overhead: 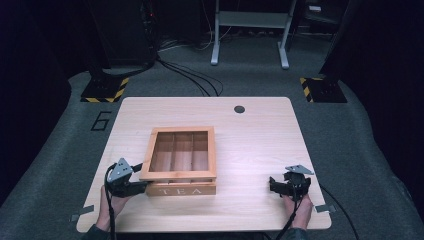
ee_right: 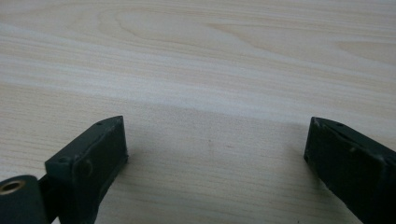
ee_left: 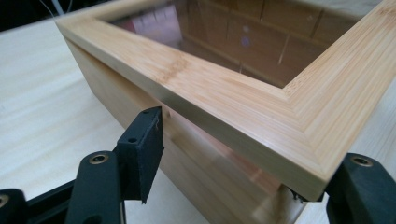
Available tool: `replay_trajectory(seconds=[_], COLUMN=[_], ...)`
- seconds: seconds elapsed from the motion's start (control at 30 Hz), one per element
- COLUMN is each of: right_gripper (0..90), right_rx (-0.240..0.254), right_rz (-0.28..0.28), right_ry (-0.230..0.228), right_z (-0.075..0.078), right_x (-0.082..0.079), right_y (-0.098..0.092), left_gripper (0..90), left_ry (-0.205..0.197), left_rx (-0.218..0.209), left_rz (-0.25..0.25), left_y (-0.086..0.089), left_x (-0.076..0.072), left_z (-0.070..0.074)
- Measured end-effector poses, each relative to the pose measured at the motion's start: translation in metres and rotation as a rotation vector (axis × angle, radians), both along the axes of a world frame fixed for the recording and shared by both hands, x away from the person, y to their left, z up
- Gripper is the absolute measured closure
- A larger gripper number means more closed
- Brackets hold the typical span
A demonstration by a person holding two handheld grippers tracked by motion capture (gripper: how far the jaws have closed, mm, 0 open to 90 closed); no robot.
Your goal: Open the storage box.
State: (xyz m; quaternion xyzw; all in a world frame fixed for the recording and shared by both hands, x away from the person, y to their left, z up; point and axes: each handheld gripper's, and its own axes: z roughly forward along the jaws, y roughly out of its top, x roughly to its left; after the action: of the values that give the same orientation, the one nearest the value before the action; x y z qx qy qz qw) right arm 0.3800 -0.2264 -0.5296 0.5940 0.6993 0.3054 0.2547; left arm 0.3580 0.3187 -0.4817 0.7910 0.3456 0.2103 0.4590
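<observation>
Two hand-held grippers flank the tea box (overhead: 180, 160) mid-worktop (overhead: 260, 135): the left hand-held gripper (overhead: 142, 186), jaws wide, straddles its near corner, seemingly to steady it; the right hand-held gripper (overhead: 275, 186) idles wide

My high view: table (overhead: 260, 145) evenly lit from above, surrounding room dim, picture soft. Left gripper view: glare on tea box (ee_left: 219, 93) glass lid, near jaws blurred. Right gripper view: soft shadow band across wood.

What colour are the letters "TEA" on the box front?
White, on the light wooden tea box; clearest in the high view.
</observation>
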Motion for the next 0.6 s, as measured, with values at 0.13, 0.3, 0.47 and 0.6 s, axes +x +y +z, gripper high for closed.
replay_trajectory(seconds=[0.13, 0.3, 0.47, 0.6], right_gripper=[5.3, 5.3, 5.3, 5.3], right_rx=[0.002, 0.000, -0.001, 0.000], right_rz=[-0.003, 0.000, 0.001, 0.000], right_ry=[0.002, 0.000, 0.000, 0.000], right_z=[0.000, 0.000, 0.000, 0.000], right_x=[0.000, 0.000, 0.000, 0.000], right_y=[0.000, 0.000, 0.000, 0.000], left_gripper=[36.5, 31.5, 26.4, 20.8], left_ry=[0.015, 0.032, 0.049, 0.083], left_rx=[-0.042, -0.050, -0.062, -0.077], left_rz=[0.013, 0.013, 0.012, -0.017], left_y=[0.003, 0.007, 0.010, 0.015], left_x=[-0.001, 0.001, 0.001, -0.004], left_z=[-0.003, -0.001, 0.000, 0.002])
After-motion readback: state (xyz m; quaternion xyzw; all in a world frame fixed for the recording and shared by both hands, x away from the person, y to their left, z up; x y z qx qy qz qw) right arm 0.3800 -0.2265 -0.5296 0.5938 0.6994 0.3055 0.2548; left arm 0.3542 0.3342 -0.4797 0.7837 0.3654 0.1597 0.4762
